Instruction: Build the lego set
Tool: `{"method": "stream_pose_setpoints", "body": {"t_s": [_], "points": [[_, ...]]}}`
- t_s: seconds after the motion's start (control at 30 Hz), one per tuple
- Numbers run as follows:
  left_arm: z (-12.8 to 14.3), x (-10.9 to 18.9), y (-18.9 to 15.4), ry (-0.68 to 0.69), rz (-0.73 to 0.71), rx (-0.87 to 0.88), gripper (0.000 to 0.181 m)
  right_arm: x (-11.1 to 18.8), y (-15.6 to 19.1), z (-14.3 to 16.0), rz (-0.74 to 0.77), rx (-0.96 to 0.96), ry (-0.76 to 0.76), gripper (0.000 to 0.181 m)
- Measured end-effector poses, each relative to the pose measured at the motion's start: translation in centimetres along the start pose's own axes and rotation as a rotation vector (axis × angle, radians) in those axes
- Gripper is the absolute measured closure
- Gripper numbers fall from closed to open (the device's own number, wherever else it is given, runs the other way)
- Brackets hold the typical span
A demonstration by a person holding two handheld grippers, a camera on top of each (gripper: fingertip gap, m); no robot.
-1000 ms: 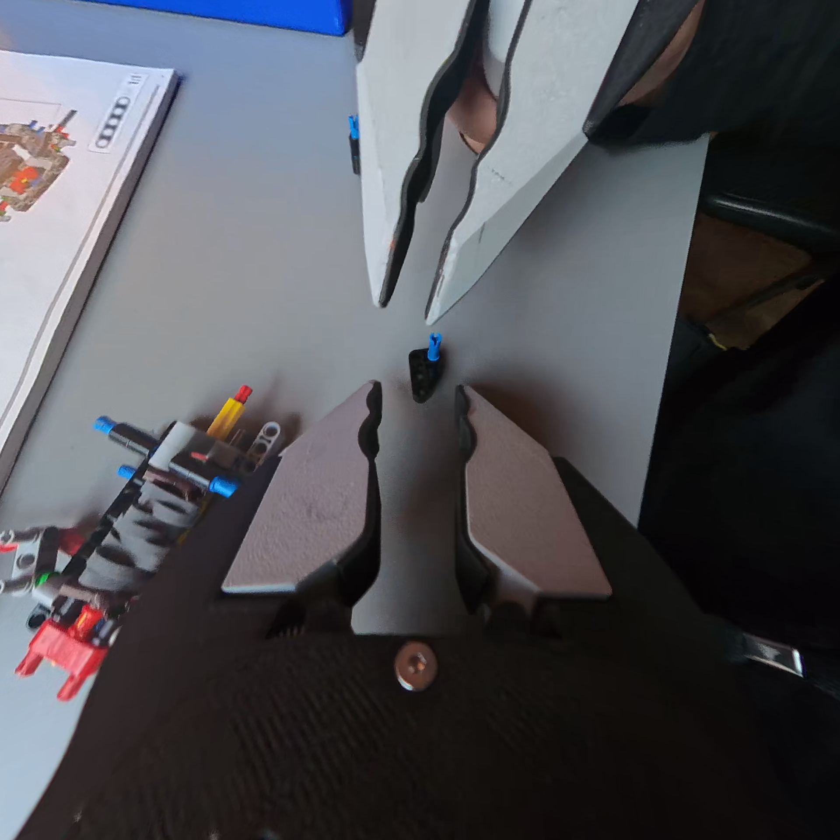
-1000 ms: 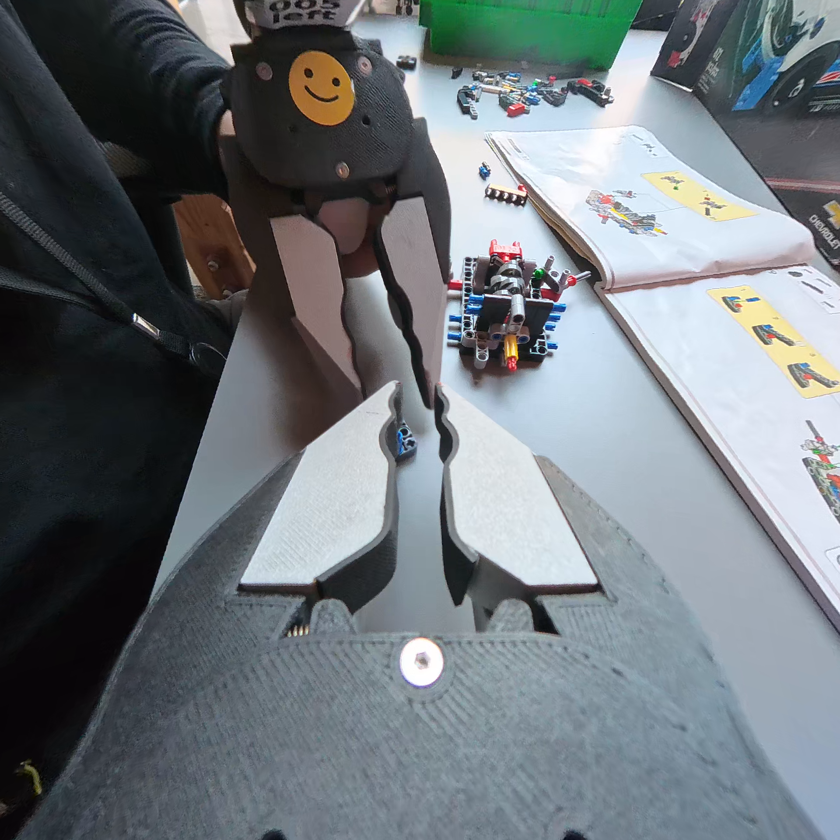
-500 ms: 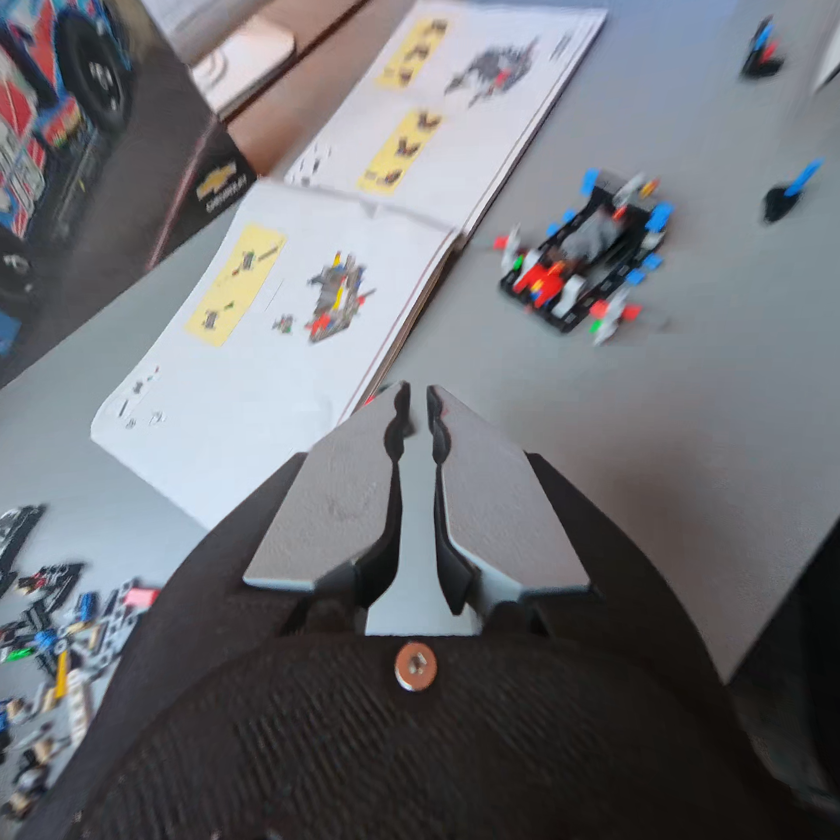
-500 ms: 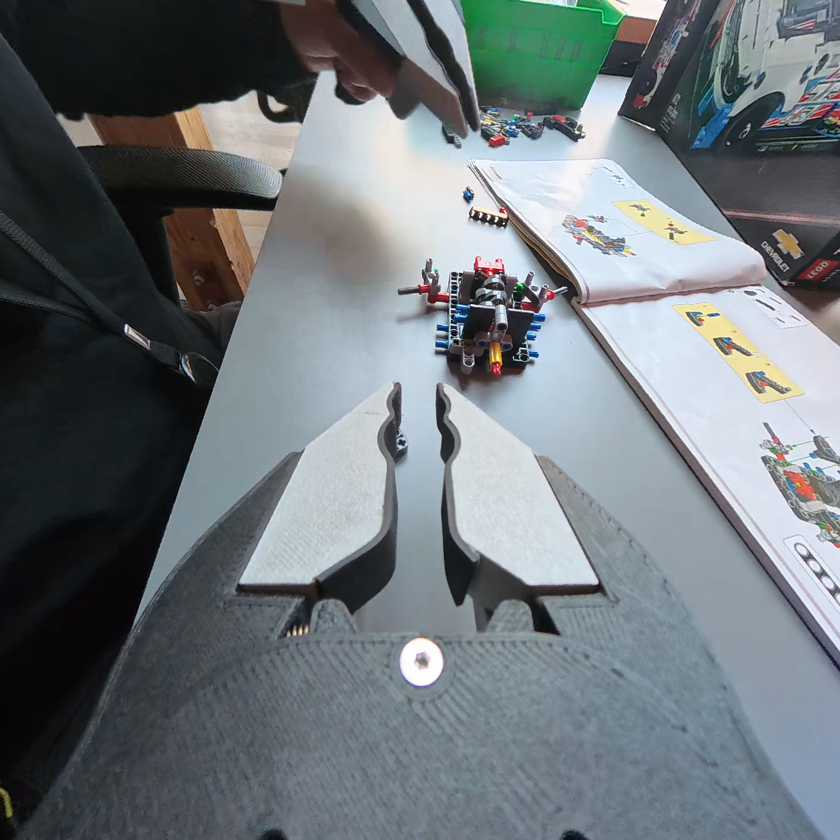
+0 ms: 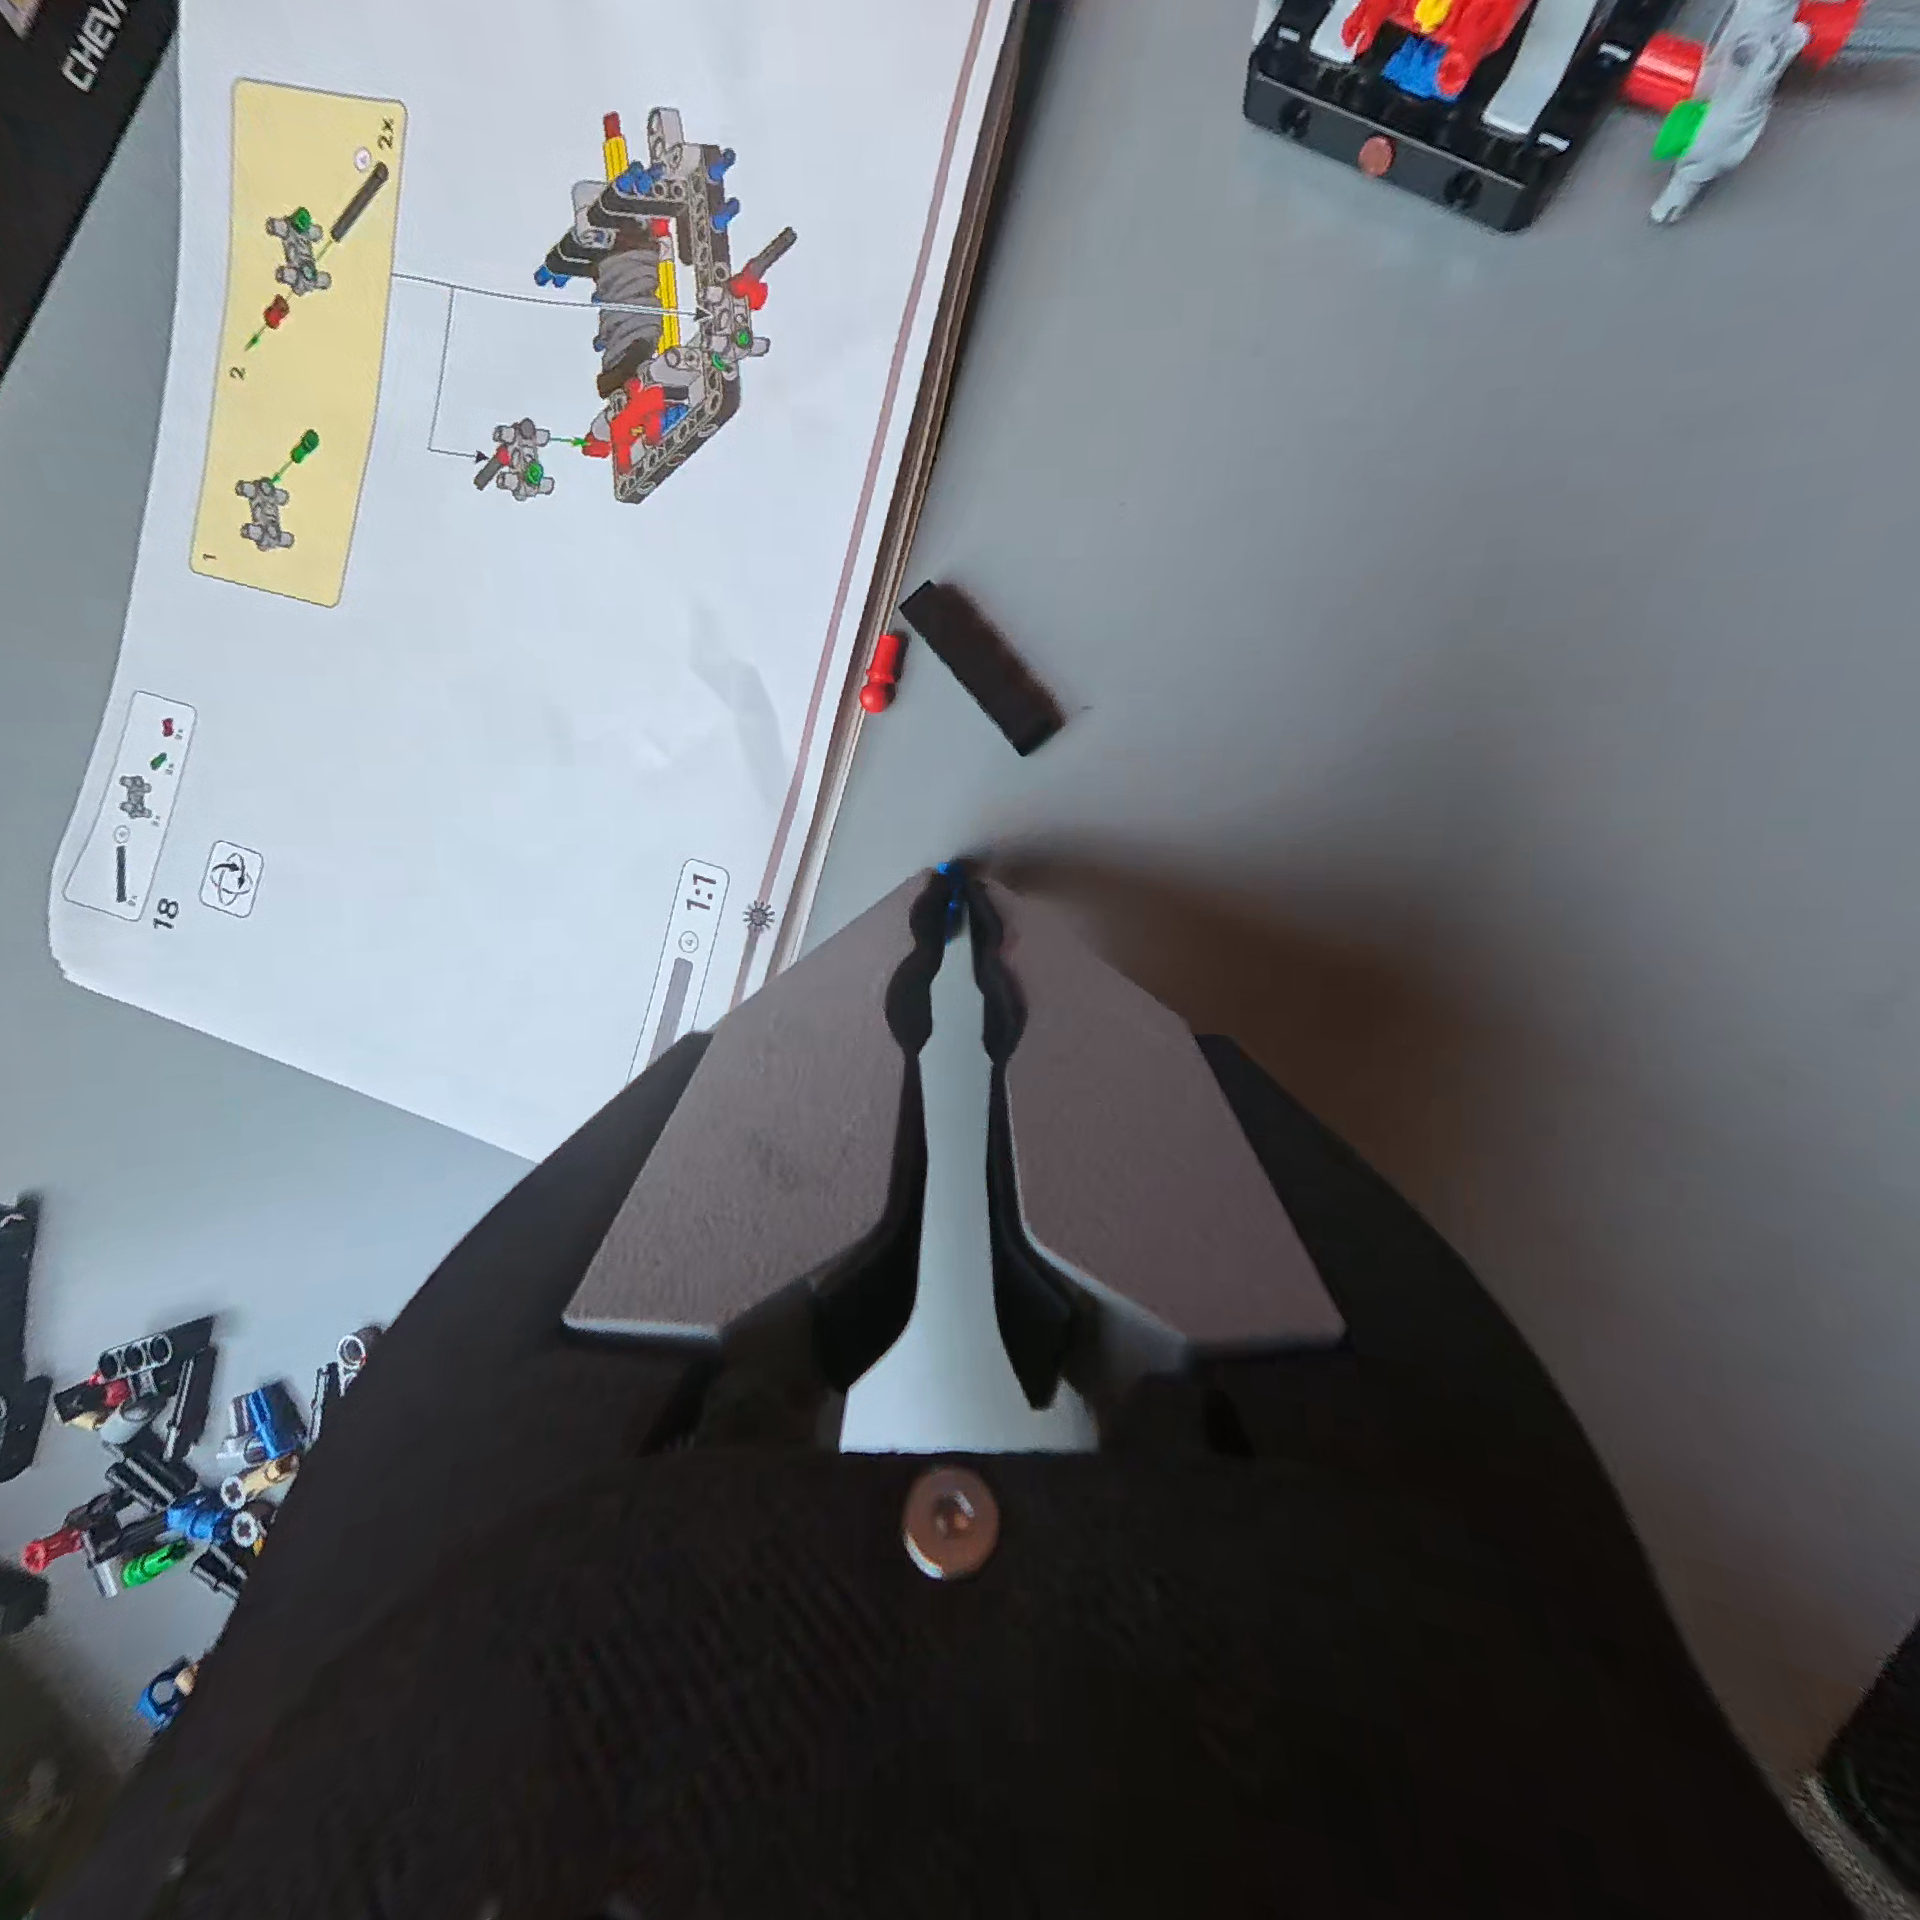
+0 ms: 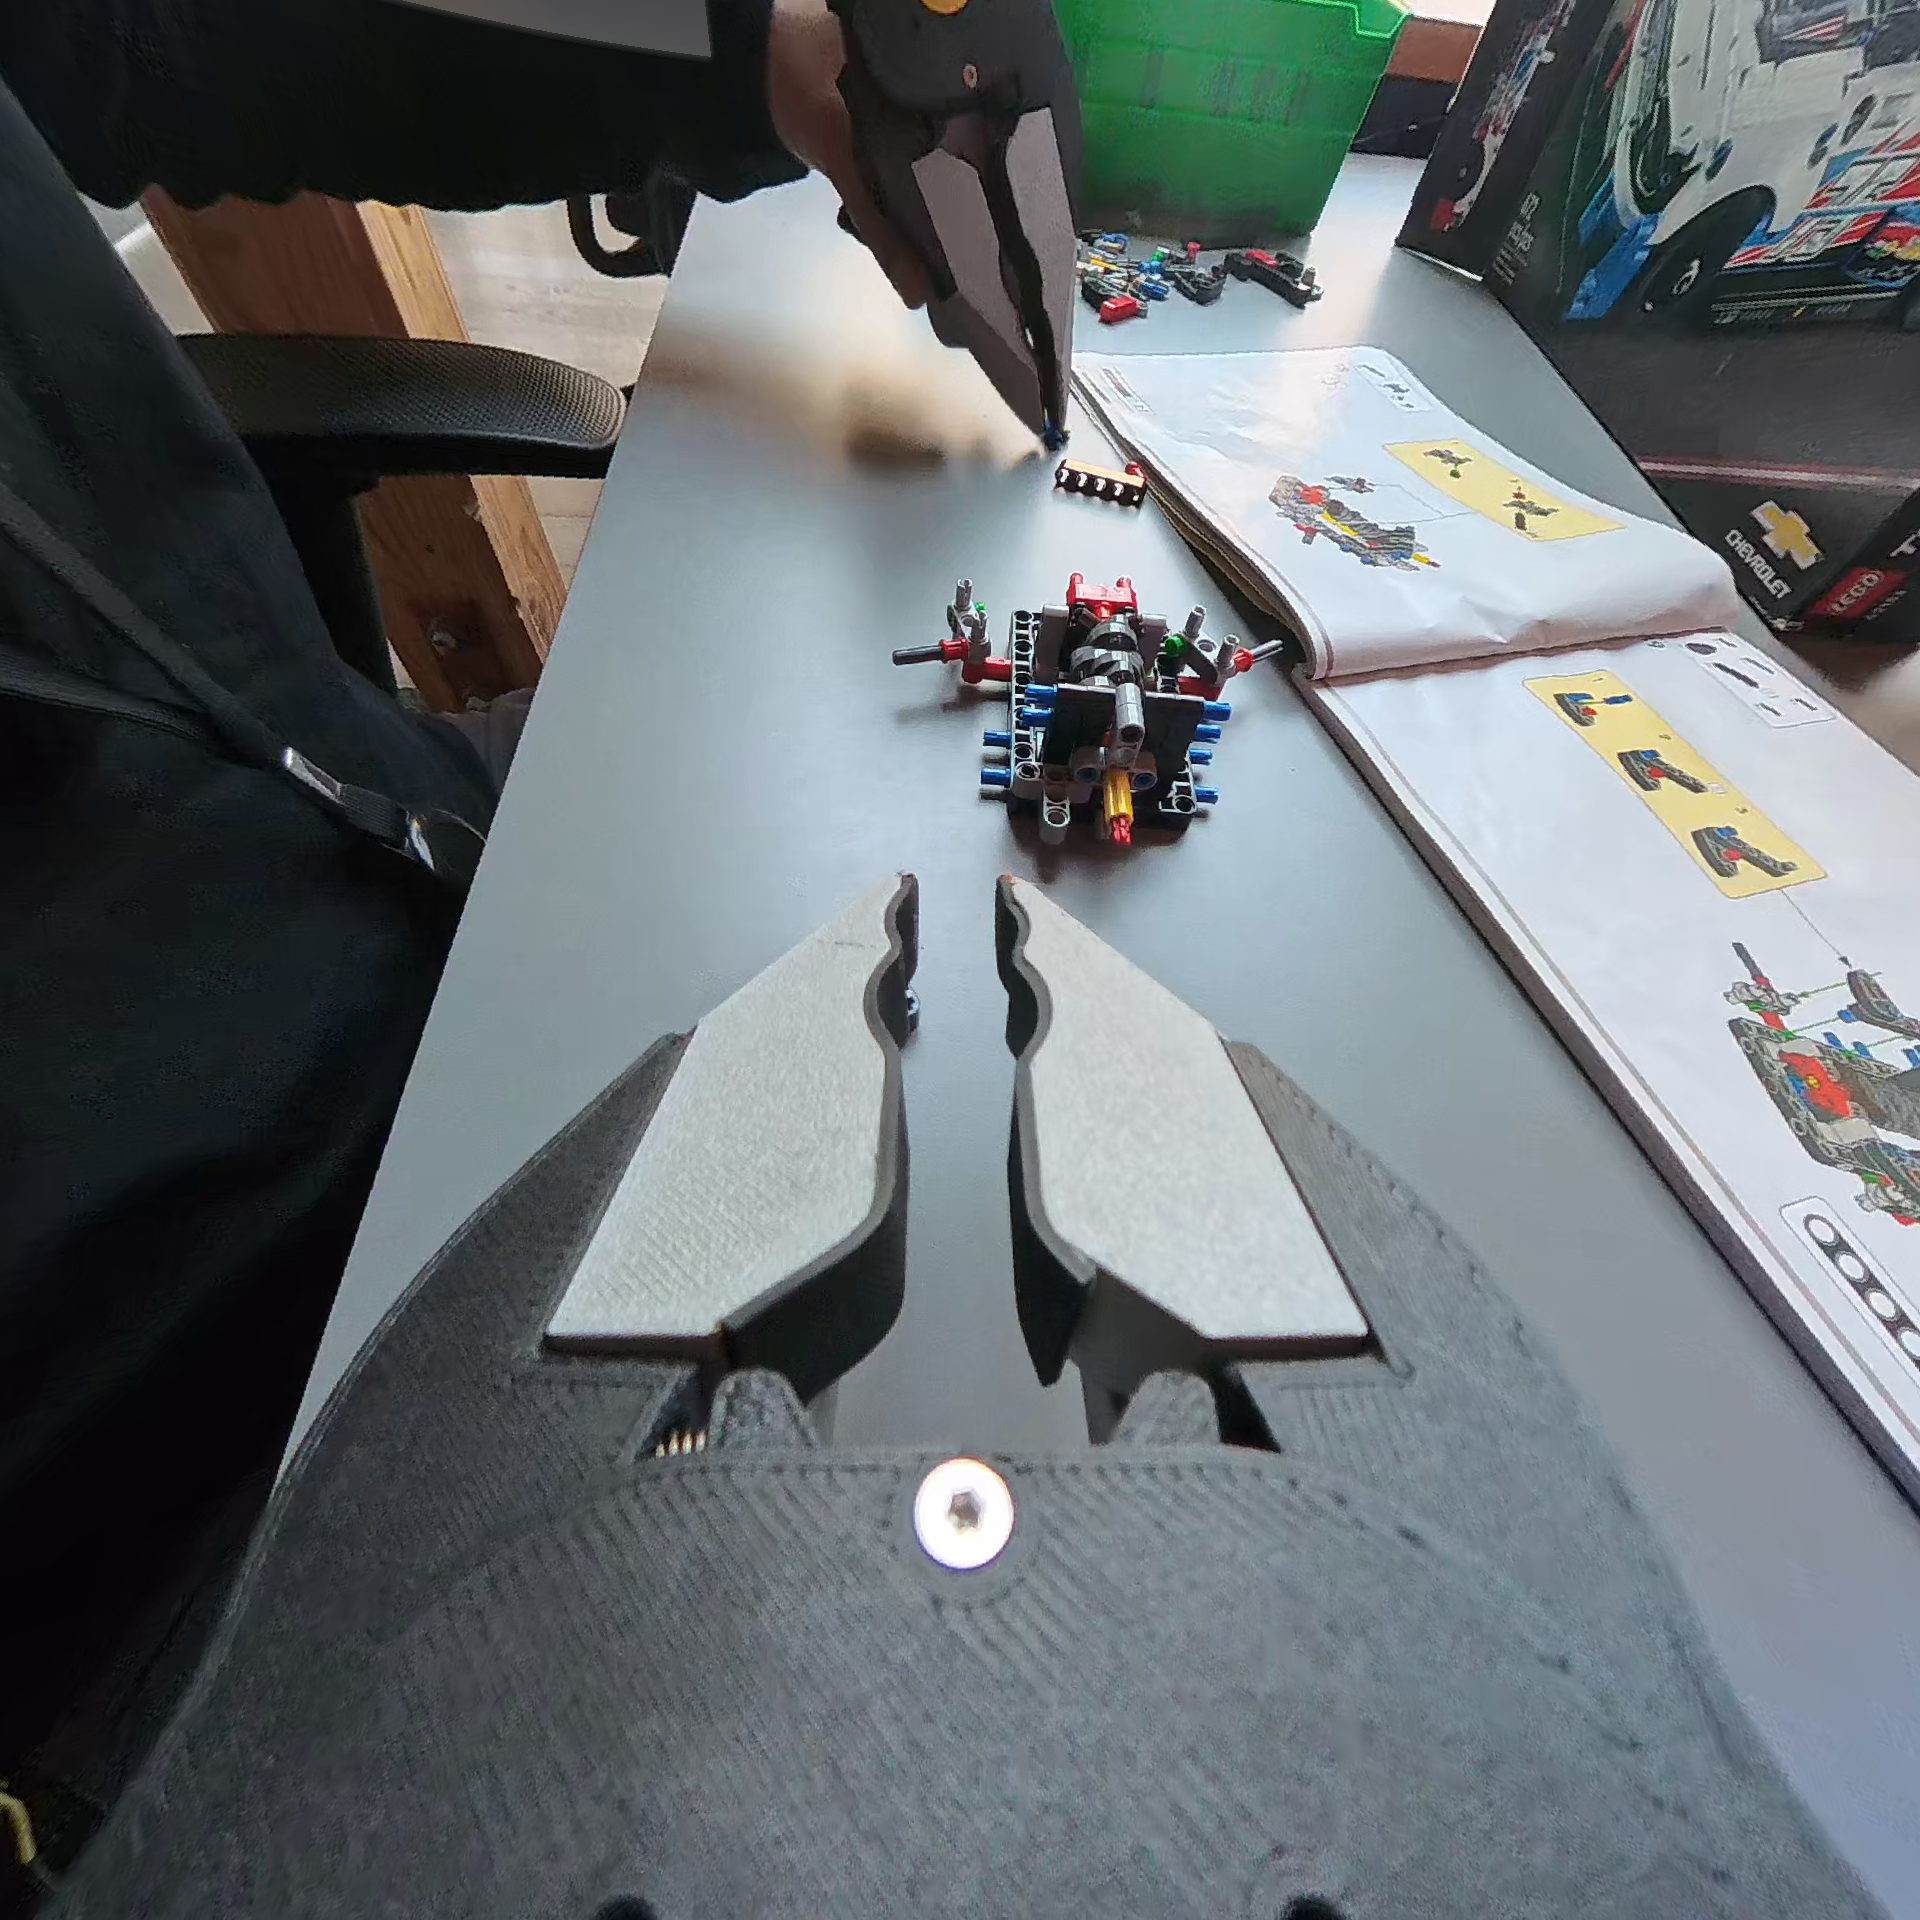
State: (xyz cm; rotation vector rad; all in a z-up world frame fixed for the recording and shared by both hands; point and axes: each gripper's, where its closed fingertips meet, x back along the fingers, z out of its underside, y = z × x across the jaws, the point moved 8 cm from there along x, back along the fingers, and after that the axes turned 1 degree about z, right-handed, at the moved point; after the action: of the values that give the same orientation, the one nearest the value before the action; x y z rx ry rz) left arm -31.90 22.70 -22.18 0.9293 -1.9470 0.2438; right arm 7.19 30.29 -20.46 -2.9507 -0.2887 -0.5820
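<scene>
My left gripper (image 5: 953, 891) is shut on a small blue pin (image 5: 945, 873), with its tips down at the grey table, close to the booklet's edge. A black beam (image 5: 982, 665) and a red pin (image 5: 883, 670) lie just ahead of it. The right wrist view shows this left gripper (image 6: 1047, 416) far off, by the same beam (image 6: 1101, 483). The part-built chassis (image 6: 1101, 707) stands mid-table and also shows in the left wrist view (image 5: 1455, 104). My right gripper (image 6: 954, 894) is open and empty, low over the table. A small black piece (image 6: 912, 1003) lies against its left finger.
An open instruction booklet (image 6: 1558, 790) lies along the right and also shows in the left wrist view (image 5: 499, 644). Loose parts (image 5: 156, 1475) are piled near a green bin (image 6: 1216, 104). The set's box (image 6: 1714, 156) stands at the back right. A chair armrest (image 6: 416, 405) and a person's dark clothing are at the left table edge. The gap from one gripper's tips to the other's is roughly 30 cm.
My left gripper has left the small black piece near my right gripper, swung across to the booklet's edge and shut on a blue pin. My right gripper has stayed open.
</scene>
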Motion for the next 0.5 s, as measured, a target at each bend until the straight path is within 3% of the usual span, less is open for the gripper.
{"method": "stream_pose_setpoints", "body": {"t_s": [0.5], "points": [[0.25,-0.17,0.29,-0.008,0.063,0.016,0.180,0.01,-0.07,0.01,-0.014,-0.009,-0.002,0.171]]}}
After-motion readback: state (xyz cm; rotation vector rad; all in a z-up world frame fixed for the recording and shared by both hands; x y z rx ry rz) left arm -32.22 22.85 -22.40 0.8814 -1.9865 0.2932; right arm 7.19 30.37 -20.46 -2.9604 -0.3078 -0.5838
